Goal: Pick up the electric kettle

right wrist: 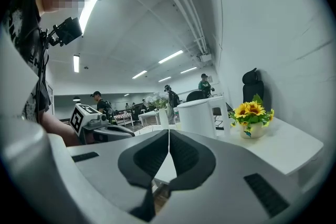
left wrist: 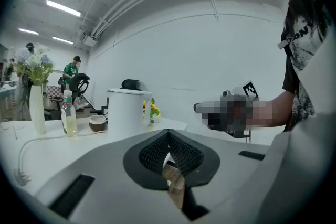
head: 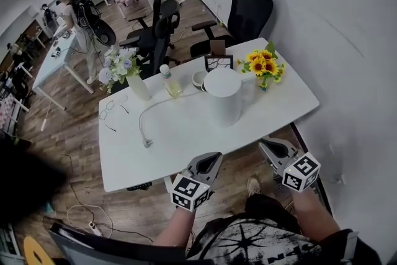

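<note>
Both claws hang short of the near edge of the worktop (head: 186, 133), and neither holds anything. The left claw (head: 213, 158) has its pads pressed together at the tips with nothing between them, and the right claw (head: 268, 144) is closed just as tightly and is empty too.

The electric kettle (head: 224, 96) stands upright on the worktop, ahead of both claws and roughly between their lines, a little nearer the right claw's side. It has not been touched.

The first risk is reaching it with the pads closed. They would then shove the smooth white body instead of gripping it, and it could slide or tip. The body also looks broad for one claw, and its handle cannot be made out clearly from here, so a pinch on the round wall may slip.

Just right of the kettle sits a pot of sunflowers (head: 263, 65). Beyond it to the left are a bottle (head: 169, 80) and a small bowl (head: 200, 79). A wide approach from either claw could knock them.

A white cord (head: 155, 112) trails left across the worktop. If it is attached, a lift may drag it.
</note>
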